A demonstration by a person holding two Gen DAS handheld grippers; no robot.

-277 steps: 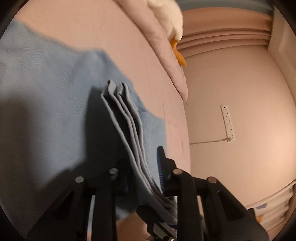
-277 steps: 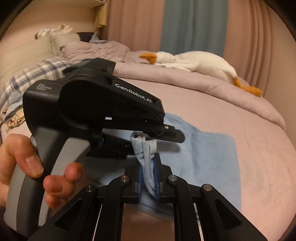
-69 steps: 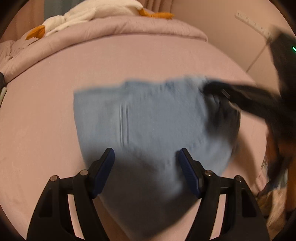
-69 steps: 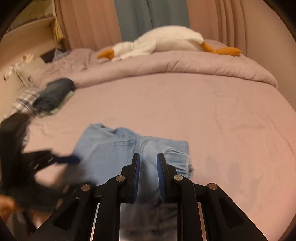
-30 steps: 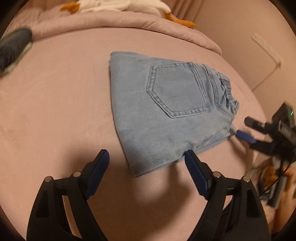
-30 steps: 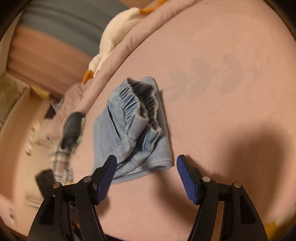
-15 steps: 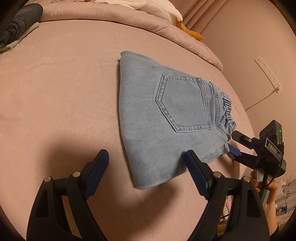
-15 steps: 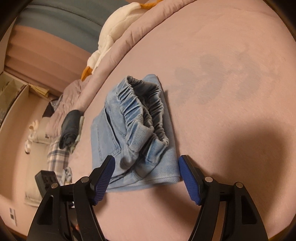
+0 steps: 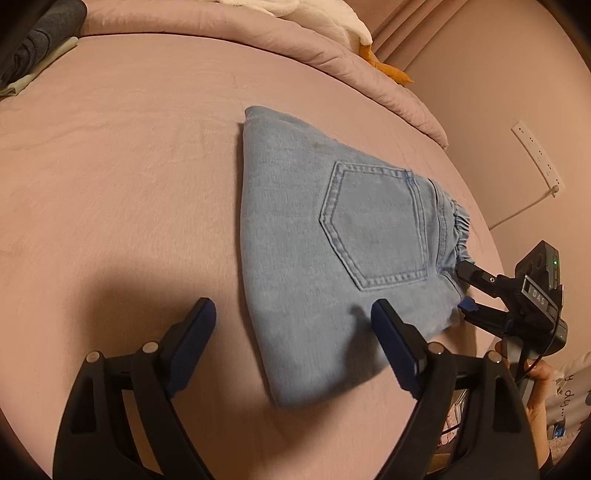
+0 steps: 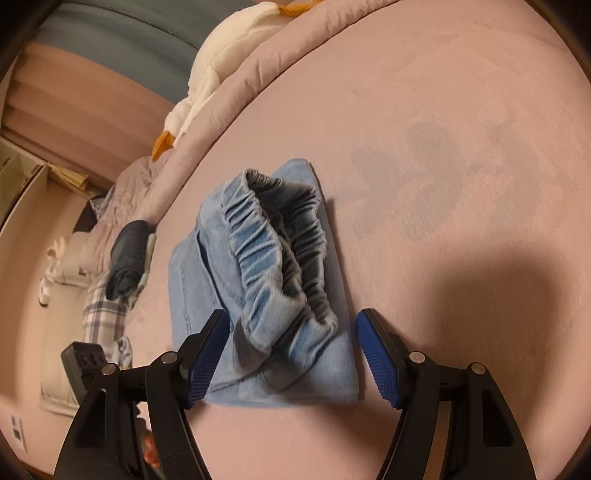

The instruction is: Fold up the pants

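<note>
The light blue denim pants (image 9: 332, 236) lie folded in a compact stack on the pink bed sheet, back pocket up. In the right wrist view the pants (image 10: 266, 295) show their gathered elastic waistband toward the camera. My left gripper (image 9: 293, 325) is open, hovering just over the near folded edge. My right gripper (image 10: 291, 339) is open, its jaws straddling the waistband end without closing. The right gripper (image 9: 469, 284) also shows in the left wrist view at the waistband end.
A pink duvet (image 9: 258, 33) with a white goose plush (image 10: 218, 70) lies along the far side of the bed. A dark folded garment (image 10: 127, 254) lies on pale fabric near plaid bedding. A power strip (image 9: 537, 155) hangs on the wall at right.
Both grippers have let go of the pants, opened and pulled back. In the last half second both crept a little closer to the folded stack, which stays still.
</note>
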